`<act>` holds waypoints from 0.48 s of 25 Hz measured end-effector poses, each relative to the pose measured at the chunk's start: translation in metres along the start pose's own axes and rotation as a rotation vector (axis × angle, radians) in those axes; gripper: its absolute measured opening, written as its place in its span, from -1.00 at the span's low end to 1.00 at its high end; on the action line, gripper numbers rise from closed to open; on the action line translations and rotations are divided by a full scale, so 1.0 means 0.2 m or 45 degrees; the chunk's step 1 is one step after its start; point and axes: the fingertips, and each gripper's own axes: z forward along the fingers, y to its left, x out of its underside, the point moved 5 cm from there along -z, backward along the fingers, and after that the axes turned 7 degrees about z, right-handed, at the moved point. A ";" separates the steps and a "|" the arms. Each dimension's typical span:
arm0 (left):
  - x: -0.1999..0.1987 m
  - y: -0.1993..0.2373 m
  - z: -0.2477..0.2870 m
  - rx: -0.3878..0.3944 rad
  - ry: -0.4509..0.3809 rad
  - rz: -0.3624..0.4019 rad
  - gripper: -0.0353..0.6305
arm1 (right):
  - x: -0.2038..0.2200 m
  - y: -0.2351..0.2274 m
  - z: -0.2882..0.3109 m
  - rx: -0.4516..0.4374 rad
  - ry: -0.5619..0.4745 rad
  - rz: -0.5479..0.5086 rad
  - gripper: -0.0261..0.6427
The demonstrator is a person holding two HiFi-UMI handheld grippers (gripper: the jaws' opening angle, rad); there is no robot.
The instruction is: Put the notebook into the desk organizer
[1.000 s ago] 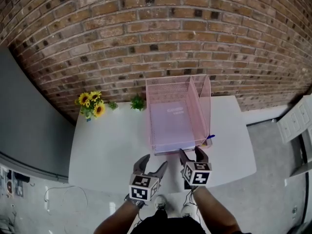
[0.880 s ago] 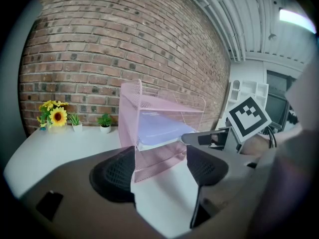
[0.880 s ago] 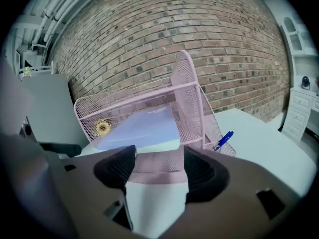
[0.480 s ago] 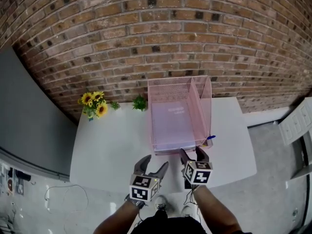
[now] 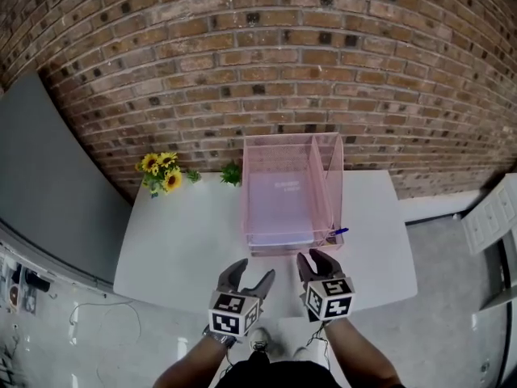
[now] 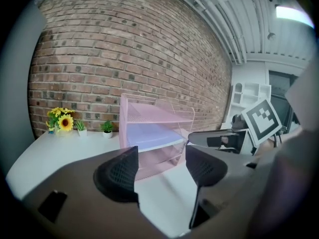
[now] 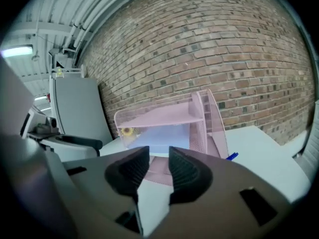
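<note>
A pink mesh desk organizer stands at the back of the white table, against the brick wall. The lavender notebook lies flat on its middle shelf, seen too in the left gripper view and the right gripper view. Both grippers hover at the table's near edge, short of the organizer. My left gripper is open with nothing in it. My right gripper has its jaws closing, a narrow gap left and nothing between them.
A blue pen lies at the organizer's front right corner. Sunflowers and a small green plant stand along the wall at the left. A grey panel rises left of the table, and floor lies beyond its right edge.
The right gripper's jaws have narrowed from wide apart to a small gap. Both grippers have drawn back a little from the organizer front. The left gripper's jaws look the same.
</note>
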 end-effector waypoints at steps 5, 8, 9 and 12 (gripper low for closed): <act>-0.05 -0.15 -0.12 -0.096 -0.061 0.013 -0.57 | -0.05 0.05 -0.19 -0.161 -0.042 -0.089 -0.91; -0.08 -0.26 -0.21 -0.135 -0.100 0.012 -0.85 | -0.07 0.08 -0.32 -0.262 -0.057 -0.149 -0.91; -0.09 -0.30 -0.23 -0.145 -0.111 0.010 -0.87 | -0.07 0.09 -0.37 -0.289 -0.060 -0.168 -0.91; -0.08 -0.42 -0.33 -0.182 -0.136 0.001 -0.88 | -0.07 0.11 -0.50 -0.368 -0.067 -0.200 -0.91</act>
